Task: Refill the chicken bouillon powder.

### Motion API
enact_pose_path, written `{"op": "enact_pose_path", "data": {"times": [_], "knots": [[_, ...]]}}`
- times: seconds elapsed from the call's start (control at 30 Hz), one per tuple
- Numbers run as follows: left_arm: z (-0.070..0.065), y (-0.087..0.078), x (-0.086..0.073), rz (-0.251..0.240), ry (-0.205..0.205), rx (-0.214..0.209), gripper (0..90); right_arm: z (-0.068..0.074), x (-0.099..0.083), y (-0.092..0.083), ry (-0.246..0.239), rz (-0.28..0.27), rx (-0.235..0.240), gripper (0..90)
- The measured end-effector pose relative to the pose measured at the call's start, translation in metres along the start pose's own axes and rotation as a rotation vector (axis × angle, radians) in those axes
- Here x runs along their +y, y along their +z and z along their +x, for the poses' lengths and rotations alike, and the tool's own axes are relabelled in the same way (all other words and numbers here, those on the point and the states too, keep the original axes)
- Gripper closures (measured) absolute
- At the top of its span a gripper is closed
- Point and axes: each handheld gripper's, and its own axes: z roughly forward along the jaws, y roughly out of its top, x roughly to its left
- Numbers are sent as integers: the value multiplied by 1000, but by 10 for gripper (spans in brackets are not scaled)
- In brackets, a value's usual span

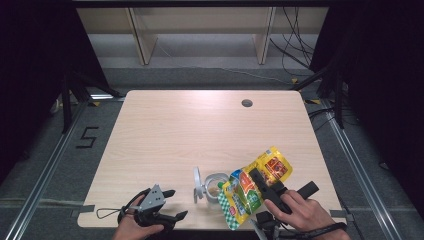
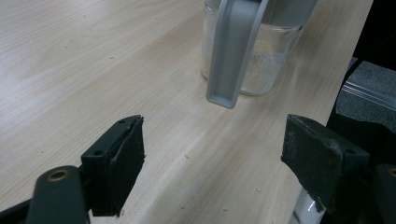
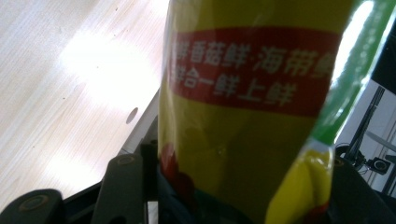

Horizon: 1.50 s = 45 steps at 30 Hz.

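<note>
At the left of the near edge of the counter (image 1: 150, 130), the left tongs (image 1: 176, 204) are held low with the jaws spread wide and nothing between them; they are aimed toward the jar. The glass jar (image 1: 216, 186) stands near the middle of the near edge, with its hinged lid (image 1: 198, 184) swung open on the left side. A pale, grainy filling is seen in its lower part. The jar is judged rigid, breakable and smooth, so a grip around the body below the rim is advised.

Just right of the jar, a yellow and green pouch (image 1: 252, 186) is gripped across its middle by the right tongs (image 1: 264, 186) and tilted so that its lower end is over the jar mouth. The pouch is judged light, soft and slick; a hold across the flat middle is suitable, as squeezing could force contents out.

Whether the lower end of the pouch is cut open cannot be made out. The jar mouth is partly covered by the pouch, and the jar top is cut off in the left gripper view.
</note>
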Motion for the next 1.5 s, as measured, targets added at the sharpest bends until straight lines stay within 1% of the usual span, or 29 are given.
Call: {"op": "enact_pose_path", "data": {"times": [0.03, 0.07, 0.13, 0.17, 0.3, 0.37, 0.43, 0.5, 0.53, 0.6, 0.7, 0.73, 0.77, 0.8, 0.83, 0.87, 0.9, 0.97, 1.0, 1.07, 1.1, 1.13, 1.2, 1.23, 1.27, 1.4, 1.43, 1.5], "knots": [[-1, 1, 0, -13, -6, 4, 207, 0, 0, 0, 0, 0, 1, 506], [-1, 0, 0, -5, -6, -3, 207, 0, 0, 0, -2, -1, 1, 507], [0, 0, 0, 3, 0, -2, 207, -1, 0, 0, -6, -2, 0, 507], [0, 0, 0, 2, -1, -3, 207, 0, 0, 0, 0, 2, -1, 508], [0, 0, 0, 3, -1, -3, 207, -1, -1, 0, -2, 2, -5, 509], [-1, 1, 0, -6, -13, -5, 207, -1, -1, -1, -5, 1, -3, 509], [-1, 1, 0, -6, -14, -1, 207, -1, -1, 0, -5, -3, 12, 509], [-1, 1, 0, -8, -15, 0, 207, -2, -2, -1, -9, 1, 2, 510], [0, 1, 0, -9, -4, 4, 207, -2, -2, -1, -11, 1, 1, 509], [-1, 1, 0, -8, -12, 4, 207, -2, -2, -1, -15, 1, 0, 509], [-1, 1, 0, -8, -10, 4, 207, -2, -2, -1, -22, 0, 1, 510], [-1, 1, 0, -8, -16, 1, 207, -3, -2, -1, -25, -2, 16, 510], [0, 1, 0, 0, -6, 2, 207, -2, -2, -1, -27, -1, 9, 510], [2, 0, 1, 1, 20, 3, 207, -3, -2, -1, -29, -2, 13, 511], [2, 0, 1, 0, 21, 3, 207, -3, -2, -1, -29, 0, 1, 511], [2, 0, 1, 5, 25, 6, 207, -3, -2, -1, -28, 0, 3, 511], [1, 0, 0, 1, 19, 3, 207, -3, -2, -1, -30, -1, 2, 511], [1, 0, 1, 0, 20, 3, 207, -3, -2, 0, -30, -1, 4, 511], [1, 0, 0, 0, 10, 3, 207, -3, -1, 0, -32, -6, 15, 511], [0, 0, 0, 1, -7, 1, 207, -3, -1, 0, -28, -9, 16, 512], [0, 0, 0, 0, -7, 2, 207, -2, -1, 0, -28, -7, 6, 512], [0, 0, 0, 0, -6, 1, 207, -2, -1, 0, -28, -8, 8, 512], [1, 0, 0, 0, 21, 4, 207, -2, -1, 1, -25, -8, 9, 513], [1, 0, 0, 1, 20, 3, 207, -2, -1, 1, -26, -9, 9, 513], [1, 0, 1, 4, 22, 2, 207, -2, -1, 1, -26, -13, 19, 513], [1, 0, 0, 0, 20, 4, 207, -3, -1, 1, -31, -12, 4, 513], [0, 0, 0, 0, -1, 3, 207, -3, -1, 1, -34, -11, 3, 513], [0, 0, 0, 0, -6, 2, 207, -4, -2, 1, -38, -12, 3, 514]]}}
